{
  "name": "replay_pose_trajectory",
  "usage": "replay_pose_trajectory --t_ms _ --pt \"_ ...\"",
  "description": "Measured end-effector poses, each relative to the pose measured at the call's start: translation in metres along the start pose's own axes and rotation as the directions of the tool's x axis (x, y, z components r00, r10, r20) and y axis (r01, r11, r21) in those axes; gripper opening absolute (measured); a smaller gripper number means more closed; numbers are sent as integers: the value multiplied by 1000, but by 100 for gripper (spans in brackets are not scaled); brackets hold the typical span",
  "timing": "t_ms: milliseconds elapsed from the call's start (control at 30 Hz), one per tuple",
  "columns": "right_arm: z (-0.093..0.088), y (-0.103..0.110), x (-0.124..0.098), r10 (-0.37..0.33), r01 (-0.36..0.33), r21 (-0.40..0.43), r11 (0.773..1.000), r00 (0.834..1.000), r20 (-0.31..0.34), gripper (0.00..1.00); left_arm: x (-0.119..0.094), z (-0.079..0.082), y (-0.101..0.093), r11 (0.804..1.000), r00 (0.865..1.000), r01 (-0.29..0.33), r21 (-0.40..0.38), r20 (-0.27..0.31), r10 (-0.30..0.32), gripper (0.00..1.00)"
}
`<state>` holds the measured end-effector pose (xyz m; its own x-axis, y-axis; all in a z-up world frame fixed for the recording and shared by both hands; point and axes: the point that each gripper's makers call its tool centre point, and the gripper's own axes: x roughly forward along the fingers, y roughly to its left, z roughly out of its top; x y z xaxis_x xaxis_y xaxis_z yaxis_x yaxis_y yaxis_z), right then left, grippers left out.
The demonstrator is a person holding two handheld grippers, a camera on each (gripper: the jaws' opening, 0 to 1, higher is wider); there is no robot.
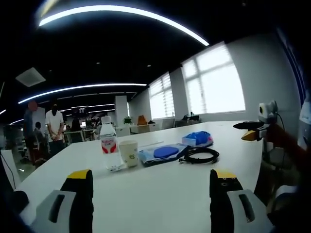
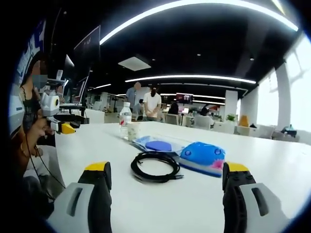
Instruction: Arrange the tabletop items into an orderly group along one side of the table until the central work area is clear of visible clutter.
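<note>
Items sit grouped on the white desk (image 1: 160, 194): a water bottle (image 1: 108, 145) touching a paper cup (image 1: 129, 152), a blue-patterned flat pouch (image 1: 163, 153) just beside the cup, a coiled black cable (image 2: 155, 166) next to it, and a blue packet (image 2: 203, 158) beyond the cable. Left gripper (image 1: 151, 187) and right gripper (image 2: 166, 179) both hover over bare desk surface near the group, jaws spread wide and holding nothing. People (image 2: 152, 104) stand in the office well behind the desk.
</note>
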<state>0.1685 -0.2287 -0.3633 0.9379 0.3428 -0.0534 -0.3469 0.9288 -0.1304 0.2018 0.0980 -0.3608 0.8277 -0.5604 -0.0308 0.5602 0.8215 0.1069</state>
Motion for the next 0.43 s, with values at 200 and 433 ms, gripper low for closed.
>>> replay_pose_trajectory --t_ms 200,433 --pt "-1 2 1 4 -4 1 1000 1000 2 92 -1 -2 2 1000 1000 -8 -4 -7 8 100" --pt "-7 4 2 14 -14 4 1000 1000 -14 92 1 -3 -2 1000 1000 1 -2 -14 -1 100"
